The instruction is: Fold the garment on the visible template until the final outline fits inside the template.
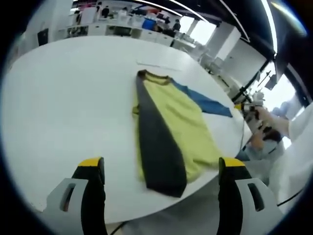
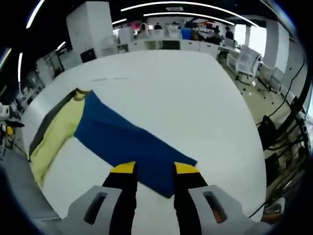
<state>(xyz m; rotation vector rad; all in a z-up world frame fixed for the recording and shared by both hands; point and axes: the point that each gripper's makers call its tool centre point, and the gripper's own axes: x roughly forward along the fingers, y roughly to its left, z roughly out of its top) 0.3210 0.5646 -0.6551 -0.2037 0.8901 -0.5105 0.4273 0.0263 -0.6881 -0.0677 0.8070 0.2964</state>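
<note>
In the right gripper view, the right claw (image 2: 150, 169) is nearest to the work: its two yellow-tipped jaws stand narrowly apart at the end of the blue sleeve (image 2: 132, 147), and I cannot tell if a bit of cloth is already between them or if they only hover above it. The sleeve runs away from this claw, up and to the left, to the yellow body of the shirt (image 2: 56, 134) with its dark stripe at the far left side. In the left gripper view, the left claw (image 1: 161, 164) is wide open and holds nothing; it stands off from the near hem of the shirt (image 1: 171, 127), not touching it. From there the shirt lies flat on the white tabletop (image 1: 73, 98), its long axis going away from the claw toward the collar, and the blue sleeve (image 1: 205, 102) sticks out to the right. No template outline is visible to me. I judge the sleeve must be folded over the body next, and the right claw is the nearer one for this.
</note>
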